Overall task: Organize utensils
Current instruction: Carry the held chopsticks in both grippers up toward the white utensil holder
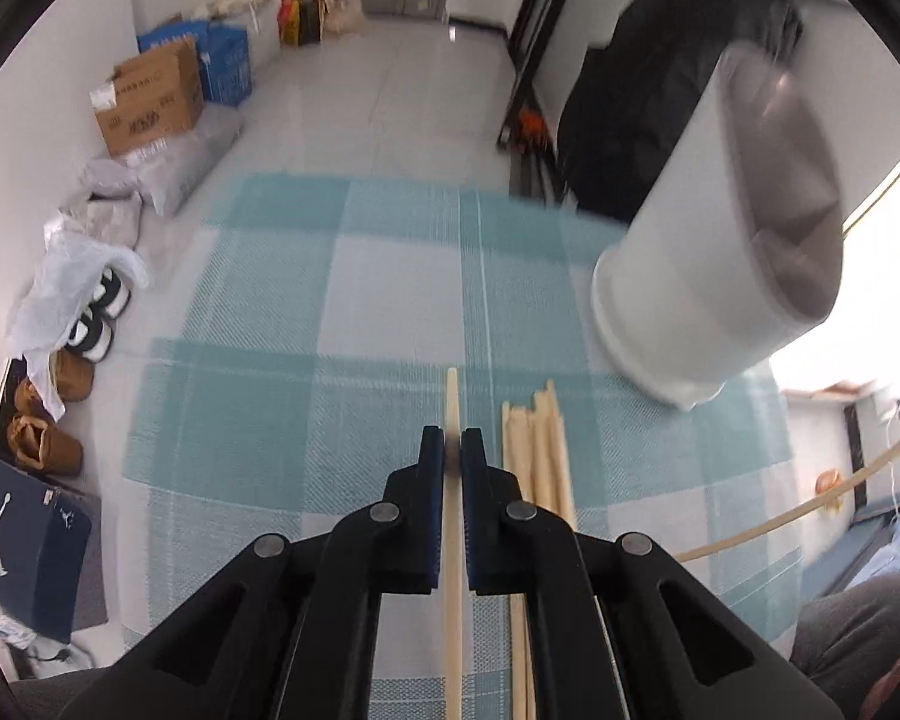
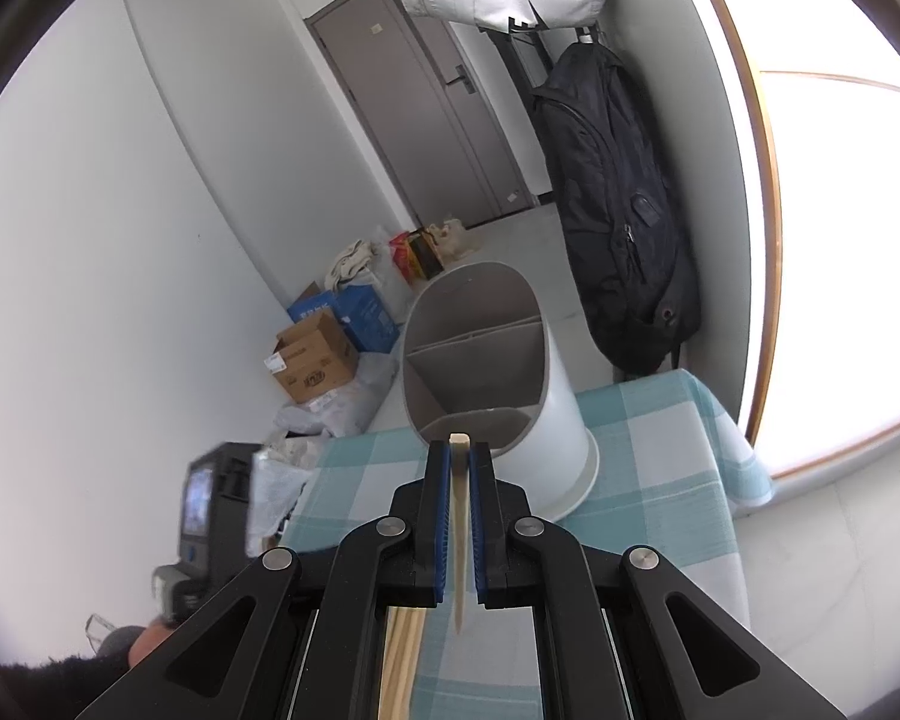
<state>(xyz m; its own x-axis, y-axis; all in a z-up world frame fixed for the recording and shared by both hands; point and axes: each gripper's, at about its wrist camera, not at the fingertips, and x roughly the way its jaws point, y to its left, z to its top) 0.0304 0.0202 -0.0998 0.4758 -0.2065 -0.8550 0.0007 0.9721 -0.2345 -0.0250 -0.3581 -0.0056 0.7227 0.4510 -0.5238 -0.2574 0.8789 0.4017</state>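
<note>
My left gripper [image 1: 452, 441] is shut on a pale wooden chopstick [image 1: 452, 396] that sticks out past the fingertips, low over the teal checked tablecloth [image 1: 270, 408]. Several more chopsticks [image 1: 540, 438] lie on the cloth just right of it. The white utensil holder [image 1: 702, 276], with grey divided compartments, stands at the right. In the right wrist view my right gripper [image 2: 459, 450] is shut on another chopstick [image 2: 459, 510], its blunt end just in front of the holder's [image 2: 546, 420] open mouth. Loose chopsticks [image 2: 402, 648] lie below the right gripper.
A black backpack [image 2: 618, 216] hangs beyond the table's far edge. Cardboard and blue boxes [image 1: 168, 90], bags and shoes [image 1: 90, 324] line the floor at the left. The left gripper's body [image 2: 210, 516] is at the lower left of the right wrist view. A bright window [image 2: 840, 240] is at the right.
</note>
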